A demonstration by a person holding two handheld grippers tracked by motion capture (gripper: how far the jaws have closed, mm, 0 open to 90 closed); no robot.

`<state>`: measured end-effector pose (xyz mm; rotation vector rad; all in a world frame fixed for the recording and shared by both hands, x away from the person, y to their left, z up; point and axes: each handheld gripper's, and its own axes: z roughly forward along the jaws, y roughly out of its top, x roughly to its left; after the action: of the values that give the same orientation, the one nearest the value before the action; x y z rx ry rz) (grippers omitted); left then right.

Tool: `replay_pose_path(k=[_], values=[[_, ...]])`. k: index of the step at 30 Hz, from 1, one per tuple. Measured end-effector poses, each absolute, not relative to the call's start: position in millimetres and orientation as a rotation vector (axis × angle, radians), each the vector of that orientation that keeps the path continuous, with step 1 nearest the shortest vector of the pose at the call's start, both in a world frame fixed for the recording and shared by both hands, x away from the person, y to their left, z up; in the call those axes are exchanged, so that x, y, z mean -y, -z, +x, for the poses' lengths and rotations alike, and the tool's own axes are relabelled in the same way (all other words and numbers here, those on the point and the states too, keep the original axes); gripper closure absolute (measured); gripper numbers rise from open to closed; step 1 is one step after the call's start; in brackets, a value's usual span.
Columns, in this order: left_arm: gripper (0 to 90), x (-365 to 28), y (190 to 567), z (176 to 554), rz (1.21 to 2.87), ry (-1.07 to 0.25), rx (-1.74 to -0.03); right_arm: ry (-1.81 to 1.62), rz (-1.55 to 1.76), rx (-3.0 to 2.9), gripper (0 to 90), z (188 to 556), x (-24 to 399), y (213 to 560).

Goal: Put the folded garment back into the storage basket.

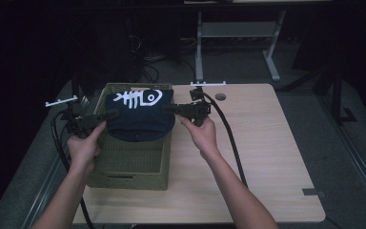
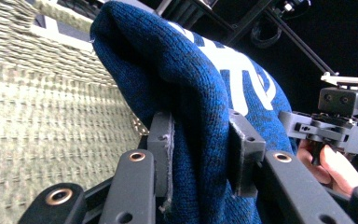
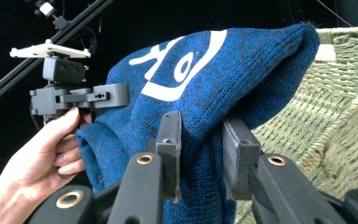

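Above the far half of the woven basket (image 1: 124, 162), which sits on the left part of the desk (image 1: 267, 157), a dark blue knit garment (image 1: 140, 117) with a white fish-skeleton print hangs stretched between the two grippers. Its long axis runs across the desk from one hand to the other, and its lower edge sags toward the basket's open top, so the coming move likely turns on lowering it straight down inside the rim. The left gripper (image 2: 200, 154) has its jaws clamped on a thick fold at the garment's left end; the right gripper (image 3: 200, 154) pinches the right end the same way, knit bunched tight between the jaws. Both hands sit at about the same height, one over each long side of the basket, neither clearly nearer to it
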<state>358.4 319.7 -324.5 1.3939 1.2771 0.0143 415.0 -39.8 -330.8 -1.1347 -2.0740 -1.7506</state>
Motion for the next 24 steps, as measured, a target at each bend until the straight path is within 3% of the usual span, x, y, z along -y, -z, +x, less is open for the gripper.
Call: replay_pose_path(k=[24], values=[[64.6, -356, 343, 359, 1.391, -0.001, -1.366, 1.674, -1.141, 2.095, 70.7, 417, -1, 353]])
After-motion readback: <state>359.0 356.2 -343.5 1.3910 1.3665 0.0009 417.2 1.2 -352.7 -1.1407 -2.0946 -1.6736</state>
